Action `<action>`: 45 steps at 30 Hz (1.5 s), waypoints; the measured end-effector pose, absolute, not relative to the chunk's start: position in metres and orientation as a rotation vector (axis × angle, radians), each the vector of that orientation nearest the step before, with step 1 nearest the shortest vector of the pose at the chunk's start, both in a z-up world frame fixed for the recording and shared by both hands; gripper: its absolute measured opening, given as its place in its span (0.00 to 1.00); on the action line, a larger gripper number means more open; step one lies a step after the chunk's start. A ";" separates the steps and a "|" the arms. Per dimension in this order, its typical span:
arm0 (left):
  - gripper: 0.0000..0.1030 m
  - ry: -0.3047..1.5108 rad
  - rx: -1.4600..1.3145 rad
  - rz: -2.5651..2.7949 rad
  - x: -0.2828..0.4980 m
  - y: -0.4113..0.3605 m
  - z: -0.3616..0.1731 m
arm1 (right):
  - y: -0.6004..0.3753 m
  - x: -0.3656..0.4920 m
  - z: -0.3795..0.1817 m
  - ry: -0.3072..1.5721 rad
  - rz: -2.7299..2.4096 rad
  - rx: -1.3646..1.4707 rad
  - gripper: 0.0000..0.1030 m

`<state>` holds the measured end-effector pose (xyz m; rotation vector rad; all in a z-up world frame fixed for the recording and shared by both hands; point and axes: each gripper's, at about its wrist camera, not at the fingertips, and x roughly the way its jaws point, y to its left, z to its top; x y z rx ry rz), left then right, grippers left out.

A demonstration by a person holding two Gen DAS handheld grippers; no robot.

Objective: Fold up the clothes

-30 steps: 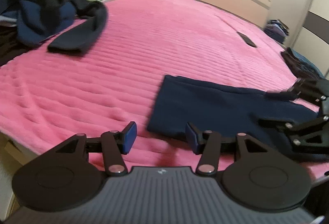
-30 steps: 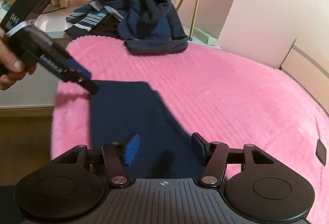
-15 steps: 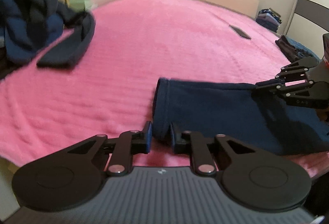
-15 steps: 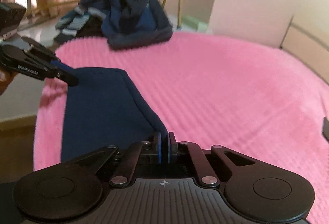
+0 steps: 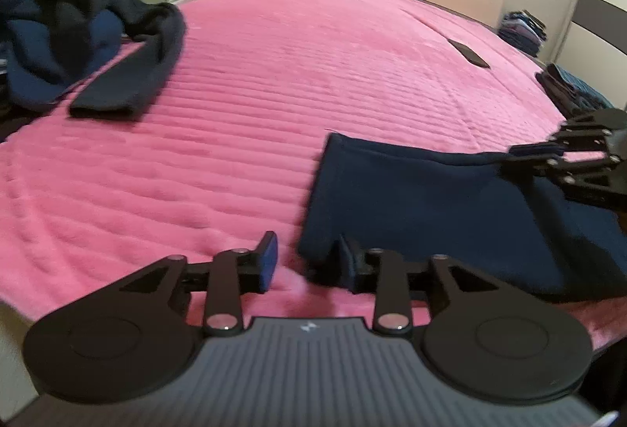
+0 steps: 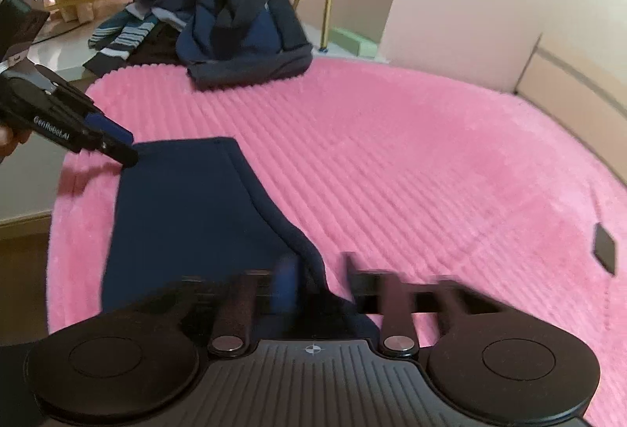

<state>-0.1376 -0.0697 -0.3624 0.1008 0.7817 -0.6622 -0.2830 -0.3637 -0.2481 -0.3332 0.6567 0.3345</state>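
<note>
A navy garment lies folded flat on the pink ribbed blanket, close to the bed's near edge. My left gripper is open at the garment's near left corner, its right finger touching the cloth and its left finger over bare blanket. In the right wrist view the same navy garment runs away from me, and my right gripper is open and motion-blurred over its hemmed edge. Each gripper shows in the other's view: the right gripper at the garment's far right, the left gripper at its far corner.
A pile of dark clothes sits at the blanket's left corner, one sleeve trailing onto the bed, also visible as a heap. A flat black object lies farther up the bed. Folded clothes stack by the headboard.
Half a second ago both grippers were shut on the garment's edge, holding it up. Both have since opened and let go, and the garment lies flat.
</note>
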 end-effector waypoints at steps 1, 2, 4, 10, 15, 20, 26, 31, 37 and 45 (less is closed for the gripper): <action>0.30 0.781 0.087 -0.650 -0.139 -0.064 -0.360 | -0.357 -0.289 -0.248 0.652 0.345 -0.338 0.57; 0.28 0.780 0.071 -0.639 -0.141 -0.059 -0.358 | -0.351 -0.295 -0.248 0.648 0.356 -0.344 0.57; 0.28 0.779 0.054 -0.621 -0.147 -0.050 -0.355 | -0.337 -0.307 -0.248 0.639 0.377 -0.354 0.57; 0.28 0.816 -0.038 -0.645 -0.164 -0.035 -0.352 | -0.292 -0.332 -0.256 0.635 0.458 -0.441 0.45; 0.29 0.875 -0.208 -0.683 -0.163 -0.035 -0.360 | -0.275 -0.318 -0.280 0.685 0.441 -0.570 0.18; 0.38 0.934 -0.330 -0.692 -0.154 -0.045 -0.371 | -0.285 -0.318 -0.277 0.688 0.431 -0.505 0.19; 0.41 0.985 -0.417 -0.674 -0.146 -0.057 -0.381 | -0.293 -0.334 -0.269 0.649 0.403 -0.445 0.19; 0.39 0.983 -0.502 -0.625 -0.144 -0.061 -0.386 | -0.308 -0.350 -0.257 0.616 0.352 -0.389 0.20; 0.26 1.008 -0.578 -0.561 -0.148 -0.061 -0.390 | -0.341 -0.379 -0.244 0.574 0.225 -0.322 0.70; 0.21 1.028 -0.704 -0.547 -0.155 -0.068 -0.399 | -0.378 -0.408 -0.235 0.579 0.107 -0.255 0.70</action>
